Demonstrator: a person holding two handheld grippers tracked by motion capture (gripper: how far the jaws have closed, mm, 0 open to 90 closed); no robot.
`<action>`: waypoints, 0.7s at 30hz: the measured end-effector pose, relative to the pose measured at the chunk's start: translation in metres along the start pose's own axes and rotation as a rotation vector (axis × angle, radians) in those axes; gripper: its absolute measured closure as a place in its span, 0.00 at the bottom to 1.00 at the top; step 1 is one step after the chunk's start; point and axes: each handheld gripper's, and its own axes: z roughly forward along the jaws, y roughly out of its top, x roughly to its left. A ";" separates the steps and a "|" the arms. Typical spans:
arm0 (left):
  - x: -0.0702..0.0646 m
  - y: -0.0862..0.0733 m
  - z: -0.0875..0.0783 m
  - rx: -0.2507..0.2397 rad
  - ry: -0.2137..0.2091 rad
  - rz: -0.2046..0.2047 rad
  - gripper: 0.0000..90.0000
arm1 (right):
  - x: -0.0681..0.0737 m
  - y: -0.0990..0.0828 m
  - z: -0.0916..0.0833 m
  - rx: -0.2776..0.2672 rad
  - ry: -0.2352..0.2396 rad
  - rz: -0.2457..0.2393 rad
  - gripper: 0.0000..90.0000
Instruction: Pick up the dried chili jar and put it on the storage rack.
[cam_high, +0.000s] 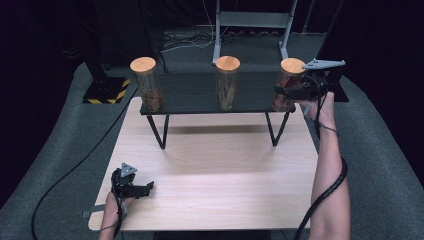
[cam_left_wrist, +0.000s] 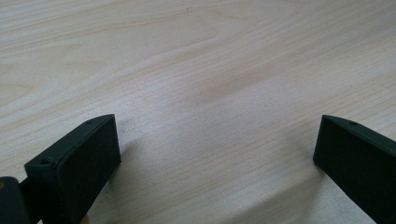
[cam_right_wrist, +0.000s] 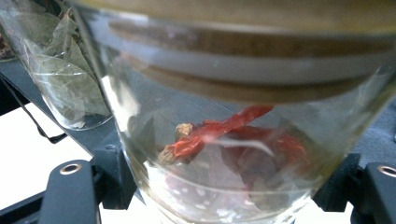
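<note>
Gripping the chili jar (cam_high: 287, 86) at the shelf's (cam_high: 190, 92) right end, the right claw (cam_high: 281, 90) apparently steadied it for lifting; the left claw (cam_high: 148, 188) rested spread near the counter's (cam_high: 220, 165) front-left corner.

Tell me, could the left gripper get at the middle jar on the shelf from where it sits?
Probably yes: the left gripper rests open on the table, and nothing stands between it and the middle jar, though it is a long reach.

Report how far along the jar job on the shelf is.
Done: nothing moved yet by the look of it; all three jars stand on the black shelf. In hand: the right tool is clamped on the chilli jar at the shelf's right end. Left: lifting it. The left tool idles open over the table.
</note>
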 end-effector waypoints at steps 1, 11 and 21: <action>0.000 0.000 0.000 0.000 0.000 0.000 0.00 | -0.001 0.000 0.001 -0.004 0.003 0.004 0.27; 0.000 0.000 0.000 0.000 0.000 0.000 0.00 | -0.004 0.000 0.005 -0.018 0.011 0.006 0.27; 0.000 0.000 0.000 0.000 0.000 0.000 0.00 | -0.005 0.002 0.011 -0.028 -0.002 0.013 0.27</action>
